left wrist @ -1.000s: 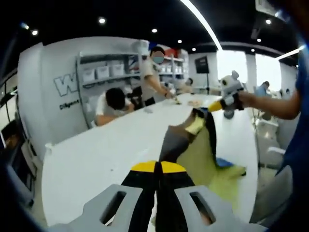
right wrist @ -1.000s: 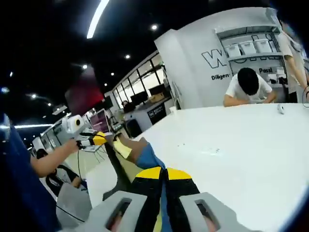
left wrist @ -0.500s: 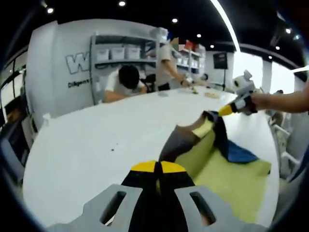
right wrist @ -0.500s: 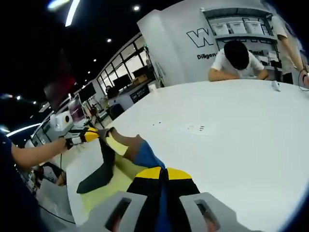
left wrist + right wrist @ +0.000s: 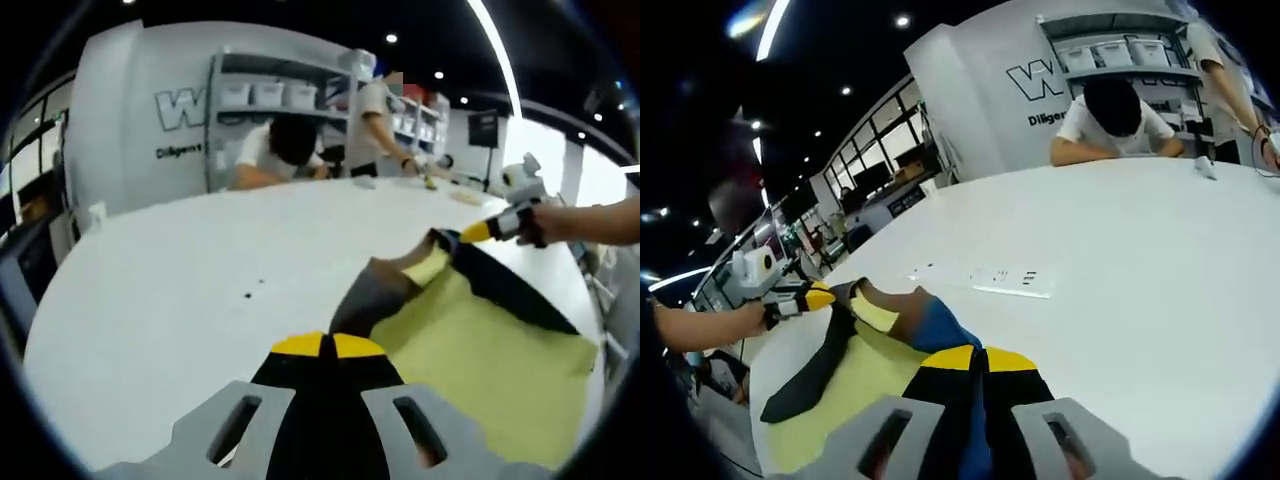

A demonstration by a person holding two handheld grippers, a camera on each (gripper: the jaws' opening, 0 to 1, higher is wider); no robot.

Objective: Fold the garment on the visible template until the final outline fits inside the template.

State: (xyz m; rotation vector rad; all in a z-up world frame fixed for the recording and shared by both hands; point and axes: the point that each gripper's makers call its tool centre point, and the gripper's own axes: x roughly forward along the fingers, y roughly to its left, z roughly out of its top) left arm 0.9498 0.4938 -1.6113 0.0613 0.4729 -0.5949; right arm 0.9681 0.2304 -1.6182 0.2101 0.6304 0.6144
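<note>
A large white table (image 5: 180, 290) fills a bright workroom with a white wall bearing dark lettering, shelves of pale storage boxes (image 5: 265, 93) and ceiling strip lights. At the far edge of the table a dark-haired person in a white shirt (image 5: 1110, 120) leans over the top, and a second person (image 5: 375, 125) stands beside.

On the near part of the table lies the yellow-green rectangular template sheet (image 5: 480, 360). The multicoloured cloth garment (image 5: 385, 290), with brown, pale yellow, blue and black panels, is stretched above the sheet between the two tools.

In the left gripper view, the left gripper (image 5: 327, 345), black with yellow tips, has its jaws pressed together on the brown edge of the garment. Across the sheet, the right gripper (image 5: 478, 232) pinches the far corner, held by a hand (image 5: 535, 225).

In the right gripper view, the right gripper (image 5: 980, 357) has its jaws closed on the blue part of the garment (image 5: 925, 320), while the left gripper (image 5: 818, 297) grips the opposite corner. A black panel (image 5: 815, 370) hangs down onto the sheet (image 5: 855, 385).
</note>
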